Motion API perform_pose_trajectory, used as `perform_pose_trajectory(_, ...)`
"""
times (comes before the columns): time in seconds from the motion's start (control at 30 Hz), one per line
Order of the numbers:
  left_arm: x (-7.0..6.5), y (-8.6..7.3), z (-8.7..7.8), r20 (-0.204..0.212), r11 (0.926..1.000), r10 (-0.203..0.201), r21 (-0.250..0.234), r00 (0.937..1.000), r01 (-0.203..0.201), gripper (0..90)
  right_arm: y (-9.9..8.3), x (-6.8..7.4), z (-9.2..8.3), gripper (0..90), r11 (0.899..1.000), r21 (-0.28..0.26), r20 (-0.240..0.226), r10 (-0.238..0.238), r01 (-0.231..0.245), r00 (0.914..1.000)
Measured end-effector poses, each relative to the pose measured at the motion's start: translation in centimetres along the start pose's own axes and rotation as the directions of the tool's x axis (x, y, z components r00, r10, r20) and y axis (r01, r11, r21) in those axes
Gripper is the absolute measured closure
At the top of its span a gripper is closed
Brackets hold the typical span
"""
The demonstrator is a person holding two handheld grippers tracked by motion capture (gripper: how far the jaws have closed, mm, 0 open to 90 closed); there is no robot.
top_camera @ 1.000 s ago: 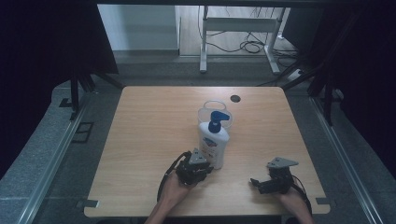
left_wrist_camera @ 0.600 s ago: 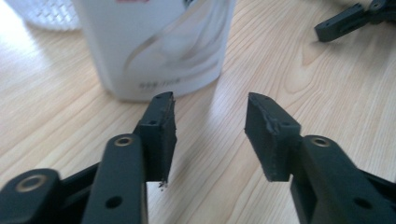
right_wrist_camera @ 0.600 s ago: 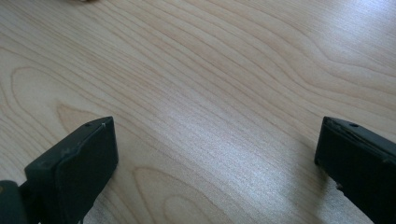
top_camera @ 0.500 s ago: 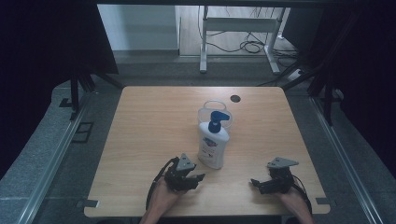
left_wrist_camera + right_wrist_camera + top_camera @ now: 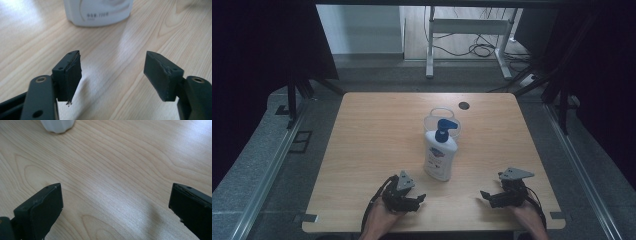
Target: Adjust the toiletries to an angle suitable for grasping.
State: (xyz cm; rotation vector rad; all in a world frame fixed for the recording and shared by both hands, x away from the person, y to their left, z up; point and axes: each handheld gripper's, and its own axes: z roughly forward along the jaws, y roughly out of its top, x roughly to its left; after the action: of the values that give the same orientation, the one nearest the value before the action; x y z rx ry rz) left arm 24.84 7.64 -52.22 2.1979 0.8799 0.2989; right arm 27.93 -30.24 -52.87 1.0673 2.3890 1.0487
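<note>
wide wooden surface, mostly bare, with a dark round spot near the far edge. standing a little right of centre, a white bottle with a blue pump, upright, just in front of a clear bowl that looks to touch it or nearly so; cannot tell which. base of the bottle also at the top of the left gripper view, apart from the jaws there.

near the front edge, left gripper held low in the hand, just left of and in front of the bottle, not touching it. jaws have just been opening and now stand wide, nothing between them but bare wood. right gripper resting near the front right, well apart from the bottle, jaws spread wide and empty too.

step in hand, judged from the layout: bottle set down and let go, or a fresh approach being lined up; neither gripper has hold of anything. next move probably calls for bringing the left jaws forward around the lower body of the bottle, square to its flat sides, and closing firmly without tipping it into the bowl. right gripper free for the pump.
</note>
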Motion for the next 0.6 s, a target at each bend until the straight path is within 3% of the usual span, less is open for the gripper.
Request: perform_pose_trajectory(0.6,0.2,-1.7,-0.4,-0.041,0.9995,-0.026,0.019,0.9988,0.027,13.3,2.2,0.5,-0.8,0.0,0.998,-0.056,-0.067,-0.013,0.010,0.9976)
